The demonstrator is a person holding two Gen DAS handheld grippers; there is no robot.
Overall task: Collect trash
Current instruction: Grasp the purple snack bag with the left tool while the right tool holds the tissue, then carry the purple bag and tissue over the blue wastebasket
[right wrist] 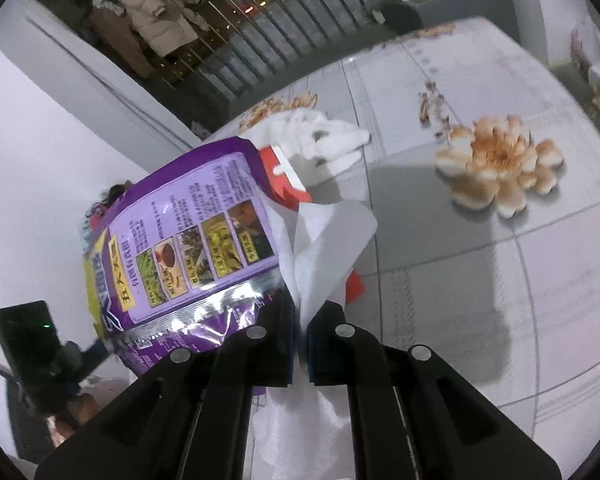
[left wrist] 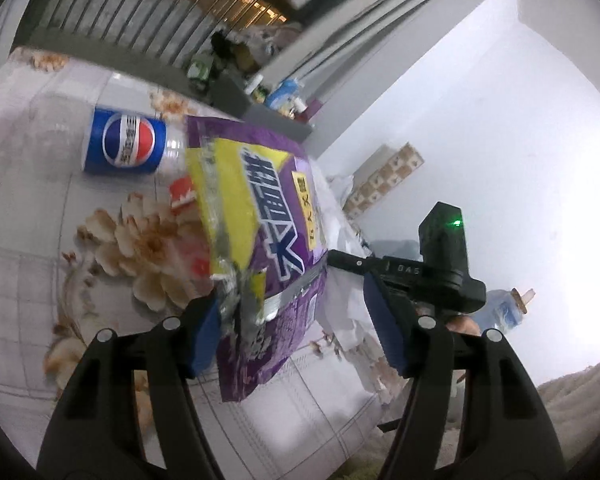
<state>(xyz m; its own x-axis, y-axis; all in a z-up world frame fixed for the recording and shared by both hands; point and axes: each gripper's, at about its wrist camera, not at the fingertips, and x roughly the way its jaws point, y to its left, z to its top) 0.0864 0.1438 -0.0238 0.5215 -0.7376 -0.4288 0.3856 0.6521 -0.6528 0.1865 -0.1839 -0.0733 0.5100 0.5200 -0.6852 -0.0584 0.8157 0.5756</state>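
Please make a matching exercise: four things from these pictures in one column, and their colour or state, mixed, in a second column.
Things:
1. snack bag
2. bottle
3. tissue
4. left hand-held gripper

States:
A. lying on its side on the table
B. jaws apart
C. purple and yellow
D. pinched by the right hand-held gripper

Pairs: 1-C, 2-A, 3-D, 4-B

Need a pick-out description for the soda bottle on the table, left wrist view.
Start from the floral tablecloth. Beyond the purple snack bag between the left gripper fingers, a clear plastic bottle lies on its side. Only it carries a blue label with a red, white and blue roundel.
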